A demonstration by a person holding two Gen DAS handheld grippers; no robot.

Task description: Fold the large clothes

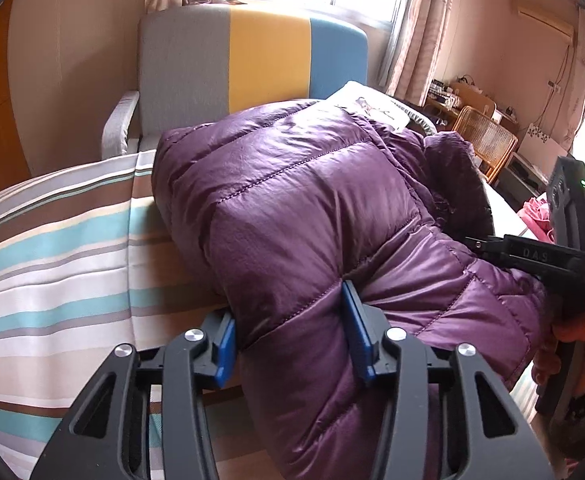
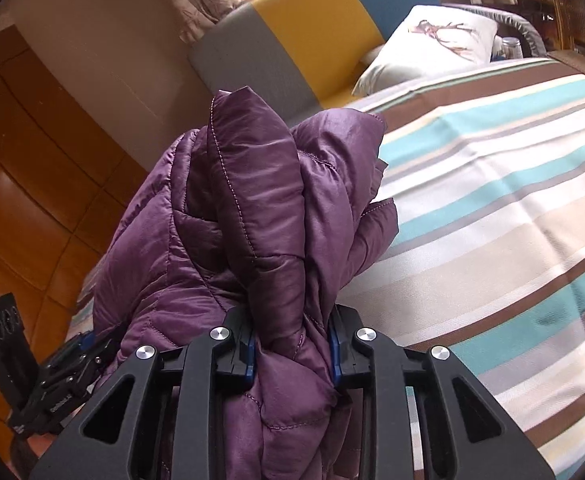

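1. The left claw (image 1: 290, 334) pinches a thick fold of the purple jacket (image 1: 292, 200); its blue pads press into the padding from both sides.
2. Ahead of that claw the jacket lies bunched on the striped bed (image 1: 52, 240), which spreads to its left.
3. Right of the left claw, the other claw's black body shows at the jacket's far edge, with a hand (image 1: 572, 344) on its grip.
4. The right claw (image 2: 292, 350) pinches a gathered bundle of the jacket (image 2: 252, 200), the cloth squeezed narrow between its pads.
5. Above the right claw the bundle stands up in folds; the bed (image 2: 492, 200) lies to its right.
6. Beyond both claws stand a grey, yellow and blue headboard (image 1: 252, 52) and a white pillow (image 2: 432, 48).
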